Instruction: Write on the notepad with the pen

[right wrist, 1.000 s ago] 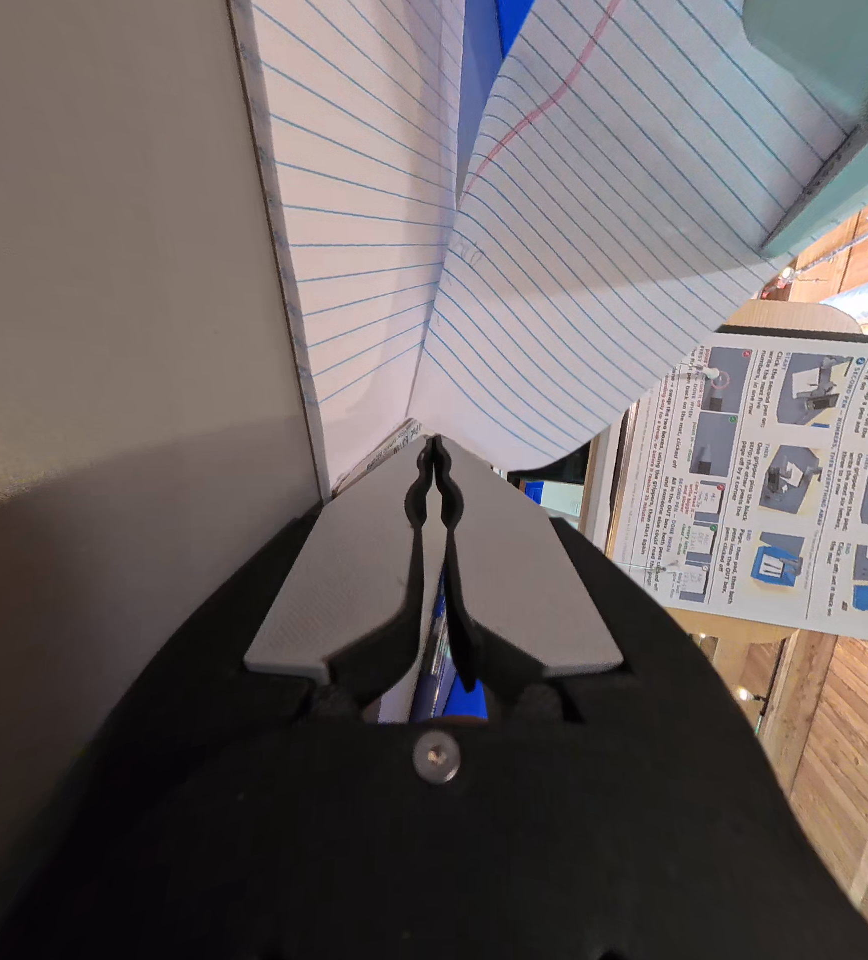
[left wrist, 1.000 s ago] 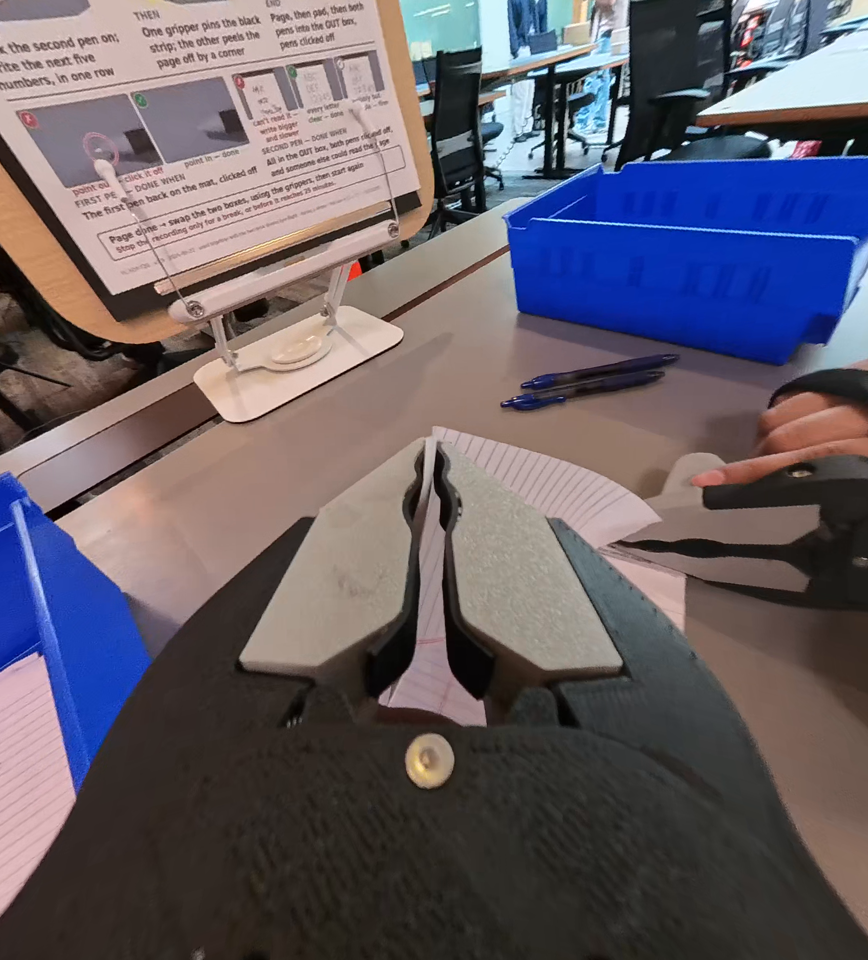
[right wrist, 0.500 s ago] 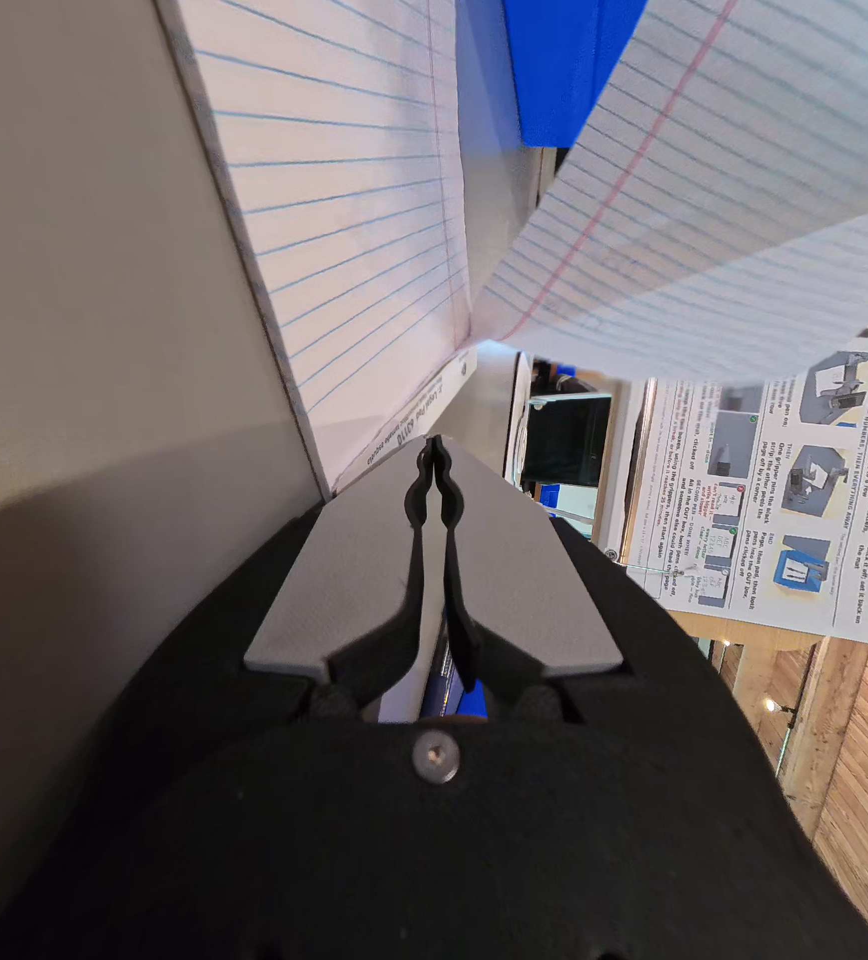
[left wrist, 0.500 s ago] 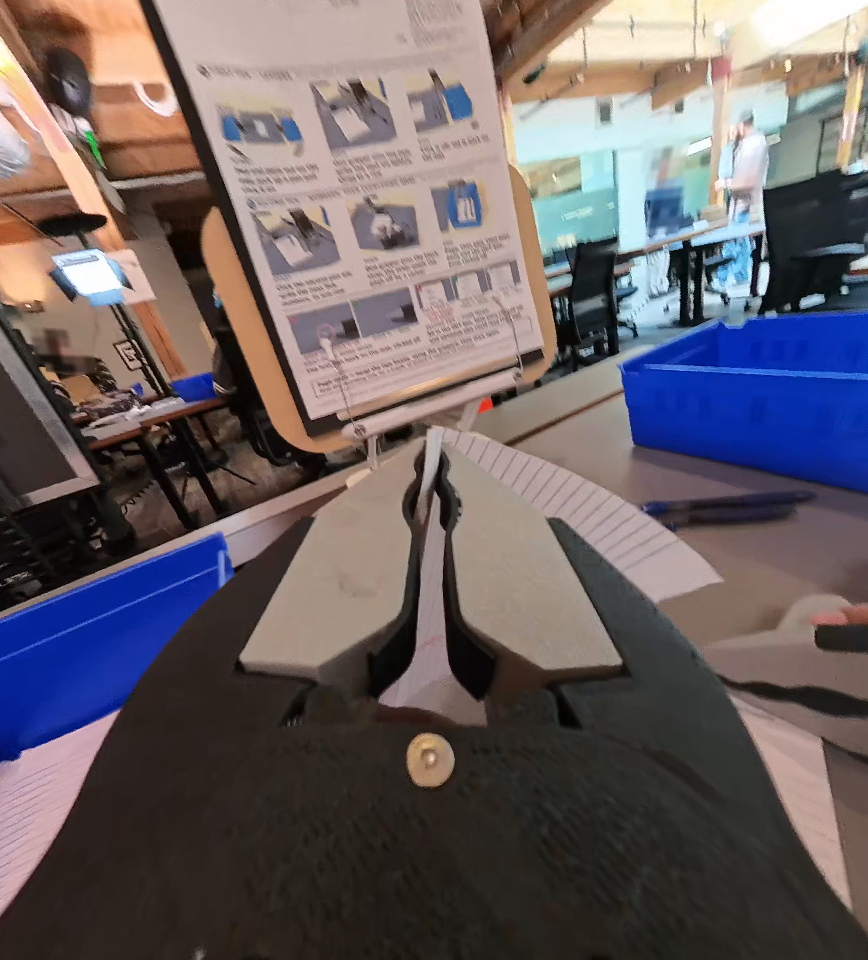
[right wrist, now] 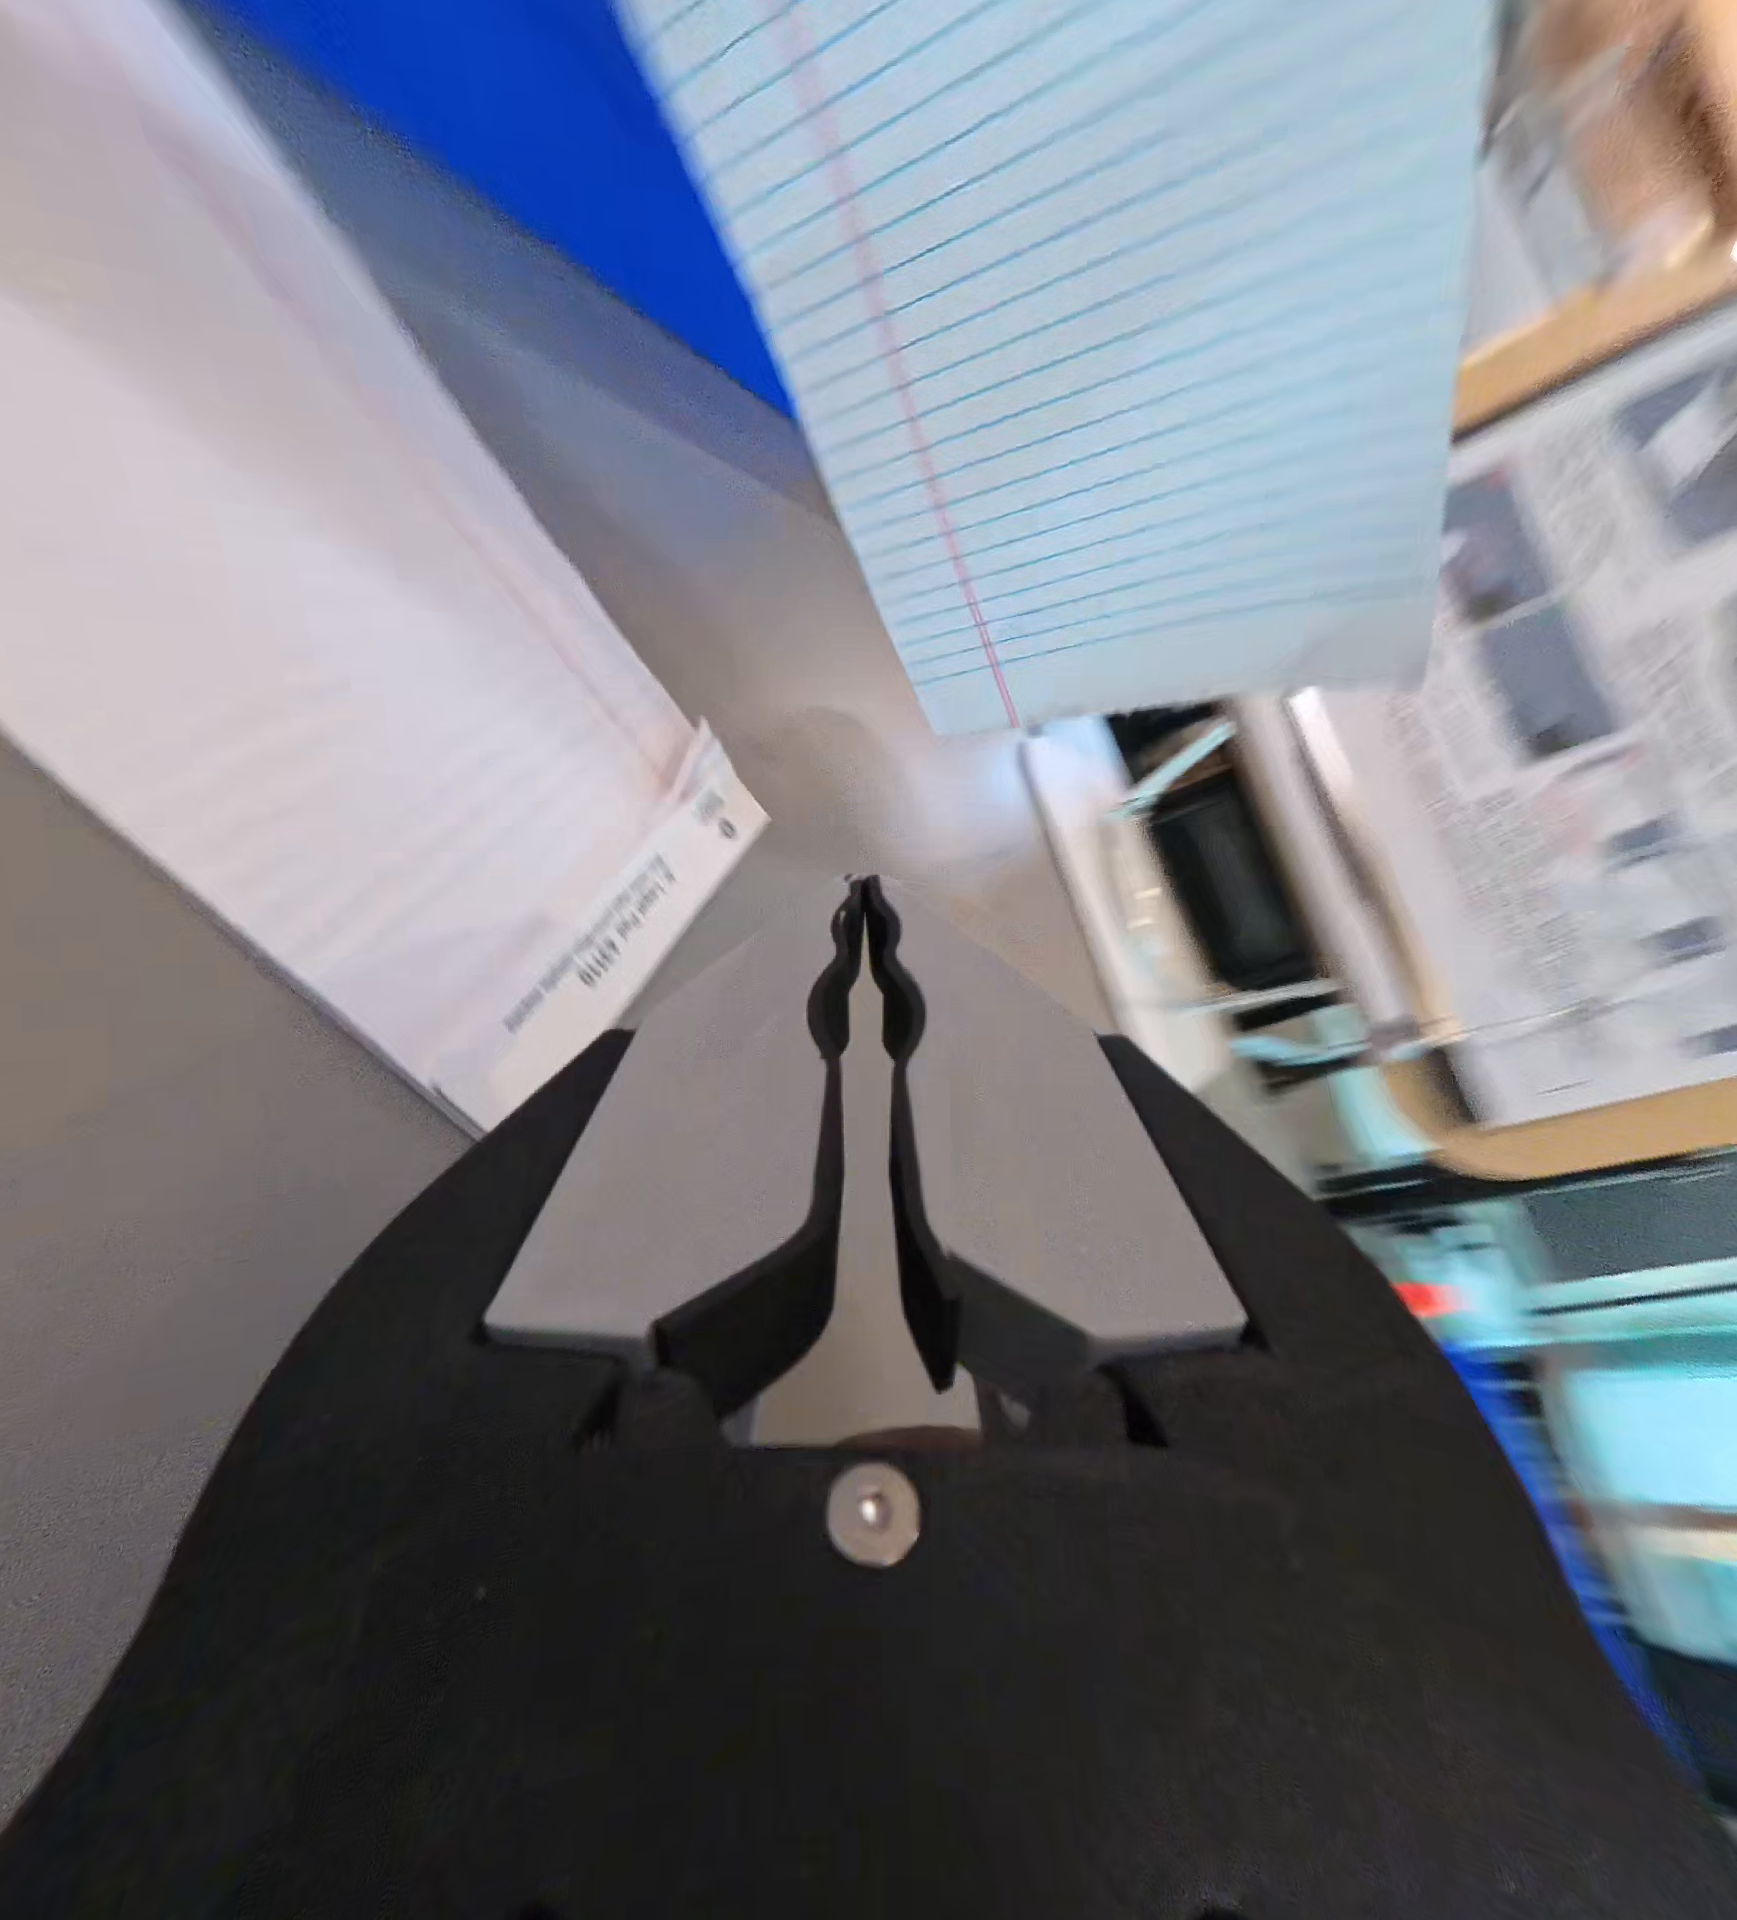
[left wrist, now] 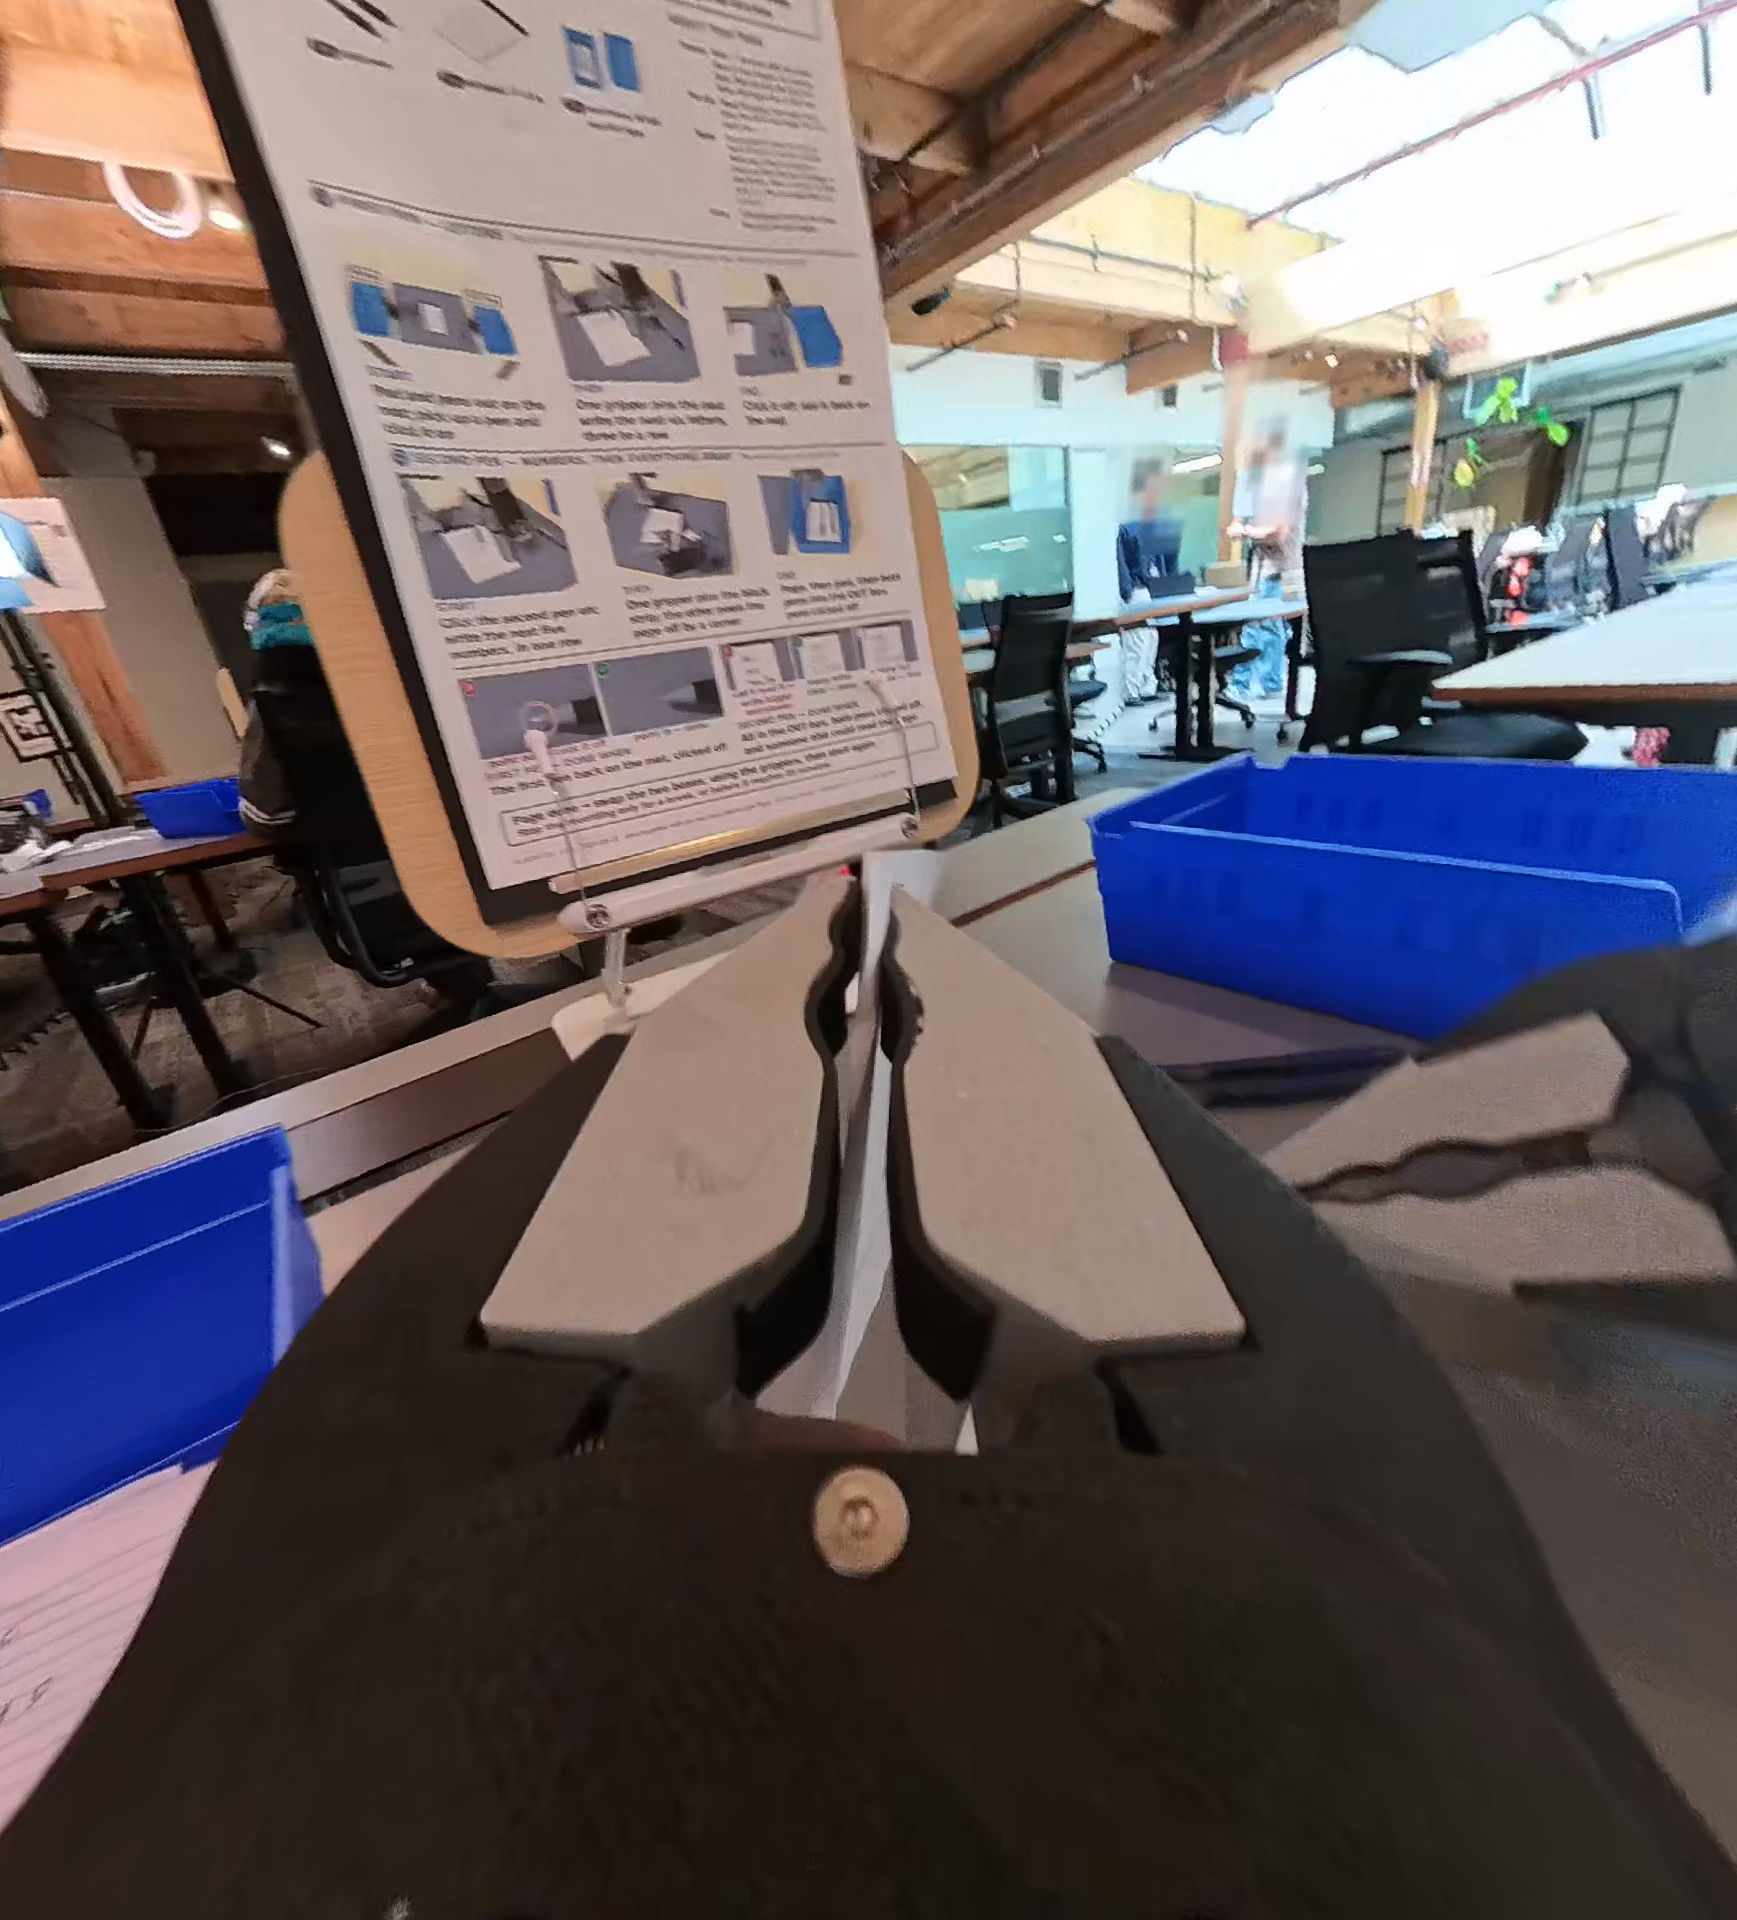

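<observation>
Plainly, the left gripper point(left wrist: 869, 935) is clamped on a sheet of lined paper point(left wrist: 866, 1195), which stands edge-on between its grey fingers point(left wrist: 677, 1153) and pokes out past their tips. Taking the grey table point(left wrist: 1622, 1538) as the landmark: at its far edge stands an instruction board point(left wrist: 615, 436) on a white stand, and to the right of that, on the tabletop, sits a blue bin point(left wrist: 1415, 883). Just in front of that bin lie two dark blue pens point(left wrist: 1279, 1070), side by side, partly hidden behind the right gripper point(left wrist: 1300, 1174), which shows at the table's right side. At the table's left edge a second blue bin point(left wrist: 85, 1351) holds a lined page with handwriting point(left wrist: 2, 1683).

Seen from its own camera, the right gripper point(right wrist: 866, 883) has its fingertips pressed together with nothing visible between them. The notepad point(right wrist: 324, 644) lies flat on the table point(right wrist: 95, 1143) to the left of those tips, its printed binding strip nearest them. Above it, the torn lined sheet point(right wrist: 1103, 343) hangs clear of the pad, blurred at its lower corner. Beyond the table's far edge the board and room are smeared.
</observation>
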